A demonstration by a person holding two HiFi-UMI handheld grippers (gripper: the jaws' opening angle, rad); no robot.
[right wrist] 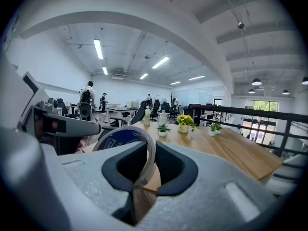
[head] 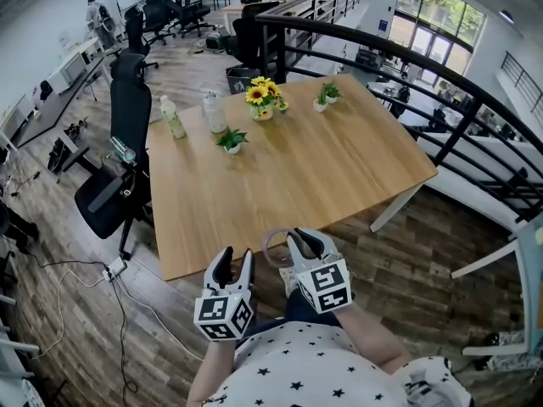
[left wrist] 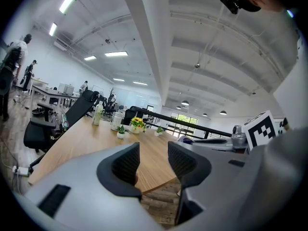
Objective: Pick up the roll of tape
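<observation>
**Blue-cored roll of tape [right wrist: 122, 137] gripped at the near edge**

The right gripper [right wrist: 151, 153] has its fingers [right wrist: 171, 165] closed on the band of the roll, which stands upright at the near edge of the bench [head: 339, 168]. The left gripper [left wrist: 154, 160] beside it holds nothing, and its fingers [left wrist: 126, 163] stand apart.

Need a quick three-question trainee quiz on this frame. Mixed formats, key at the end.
1. True or false: the left gripper holds the roll of tape.
2. Which flowers stand in the pot on the table? A tulips, B sunflowers, C roses.
3. How many bottles stand on the table?

Key: 1 false, the right gripper grips it and the left gripper's jaws are apart and empty. 2 B. 3 two.
</observation>
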